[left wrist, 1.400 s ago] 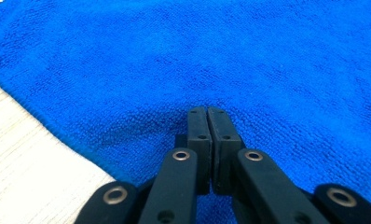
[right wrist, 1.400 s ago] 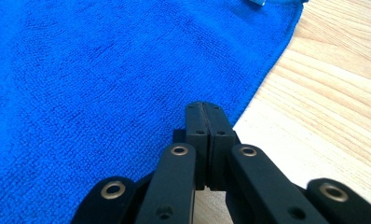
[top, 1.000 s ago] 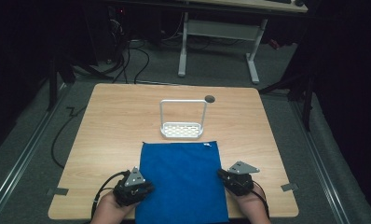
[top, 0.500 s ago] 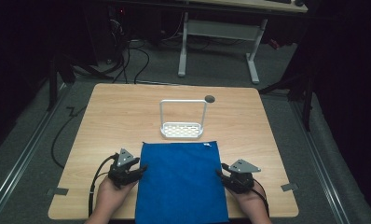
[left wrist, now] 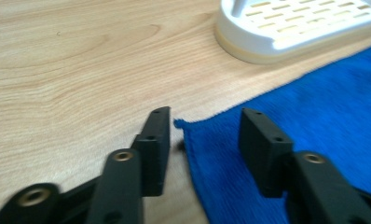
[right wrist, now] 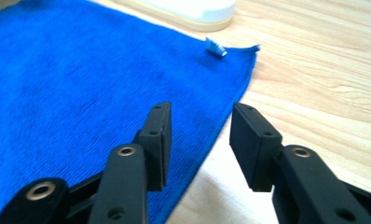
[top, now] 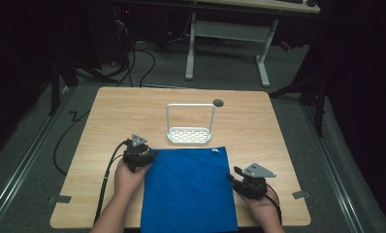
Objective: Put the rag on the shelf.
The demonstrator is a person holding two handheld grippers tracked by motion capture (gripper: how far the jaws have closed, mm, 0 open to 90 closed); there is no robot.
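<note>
so the left gripper (top: 138,156) sat at the far left corner of the flat blue microfibre cloth (top: 188,187), and in the left gripper view its two black jaws were spread with that corner lying between them. the pads weren't pressing on the fabric, and the jaws had just been closing in a touch. compared with a second back, that hand had slid forward along the cloth's left edge from the near corner up to the far one.

moving right, the cloth lay spread flat on the light wooden table (top: 113,111), its near edge hanging at the table's front and its far edge just beside the small white plastic slotted rack with the tall loop handle (top: 190,132). there was a little tag near the far right corner.

on the right, the right gripper (top: 239,178) was parked at the cloth's right edge, roughly midway along it. in the right gripper view its jaws had just been opening and stood apart, straddling the edge without pinching anything.

my read on progress: looked like a fold job that hadn't really started. the cloth was laid out smooth and no corner was lifted. still left: clamp the corners, lift, and bring one side over.
</note>
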